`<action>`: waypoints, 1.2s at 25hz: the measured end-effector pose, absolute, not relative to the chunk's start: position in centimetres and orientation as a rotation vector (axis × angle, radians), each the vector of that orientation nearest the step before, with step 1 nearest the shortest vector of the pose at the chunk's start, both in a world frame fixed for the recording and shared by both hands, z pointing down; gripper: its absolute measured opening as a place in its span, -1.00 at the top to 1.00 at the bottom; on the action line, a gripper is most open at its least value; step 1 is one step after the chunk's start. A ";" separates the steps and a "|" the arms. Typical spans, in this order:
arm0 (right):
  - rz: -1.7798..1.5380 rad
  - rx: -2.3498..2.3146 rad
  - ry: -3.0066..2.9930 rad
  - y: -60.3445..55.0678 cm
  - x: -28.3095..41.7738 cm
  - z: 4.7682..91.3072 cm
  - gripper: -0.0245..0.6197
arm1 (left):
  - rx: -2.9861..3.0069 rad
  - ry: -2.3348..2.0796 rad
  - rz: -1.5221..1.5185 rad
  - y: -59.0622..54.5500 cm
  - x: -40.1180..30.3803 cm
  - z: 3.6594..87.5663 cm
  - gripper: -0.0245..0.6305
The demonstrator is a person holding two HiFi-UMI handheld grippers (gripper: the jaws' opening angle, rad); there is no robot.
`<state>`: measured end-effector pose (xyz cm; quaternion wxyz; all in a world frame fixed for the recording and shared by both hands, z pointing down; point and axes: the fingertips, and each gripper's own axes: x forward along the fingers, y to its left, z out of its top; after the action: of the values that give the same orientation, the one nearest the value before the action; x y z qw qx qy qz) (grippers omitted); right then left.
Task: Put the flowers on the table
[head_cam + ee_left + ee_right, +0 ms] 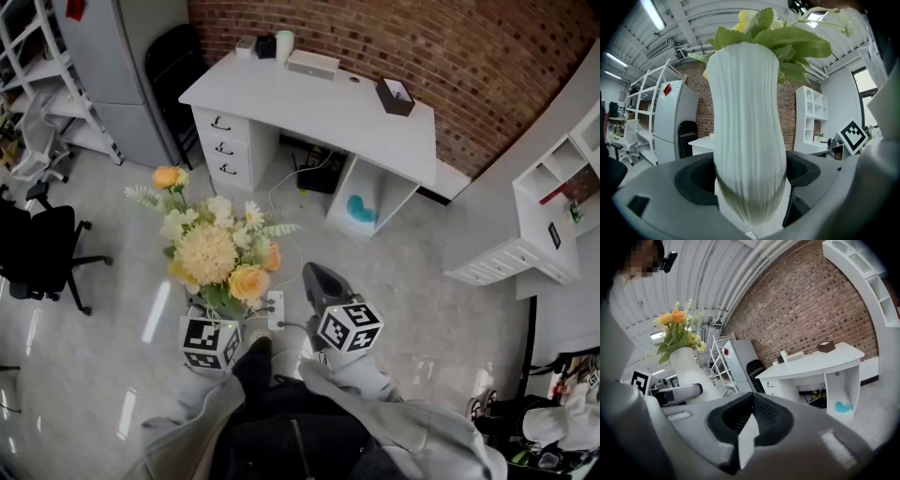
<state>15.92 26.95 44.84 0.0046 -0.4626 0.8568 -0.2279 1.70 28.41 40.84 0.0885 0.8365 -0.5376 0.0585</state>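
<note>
The flowers [214, 248], upright in a ribbed white vase [747, 136], sit clamped between your left gripper's [225, 323] jaws, well short of the white table [309, 103], while your right gripper [322, 284] is closed on nothing.

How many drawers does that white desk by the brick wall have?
3, stacked at the left end of the white desk: top drawer, middle drawer, bottom drawer. Others may be hidden.

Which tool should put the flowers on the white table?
The left tool is better placed: its jaws are clamped on the white vase holding the flowers. The right tool is shut and empty. The table stands ahead.
</note>
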 end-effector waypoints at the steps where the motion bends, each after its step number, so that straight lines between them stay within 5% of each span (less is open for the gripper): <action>1: -0.722 -1.451 2.681 26.0 15.7 44.9 0.93 | 2.489 -1.597 0.179 27.6 1.5 40.8 -0.40; 30: -0.727 -1.479 2.616 12.8 11.0 44.1 0.93 | 2.526 -1.498 0.188 13.6 -4.1 42.0 -0.40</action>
<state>10.99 12.83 44.14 0.0249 -0.4781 0.8459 -0.2350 -4.06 13.61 41.98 0.0993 0.8542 -0.5064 0.0635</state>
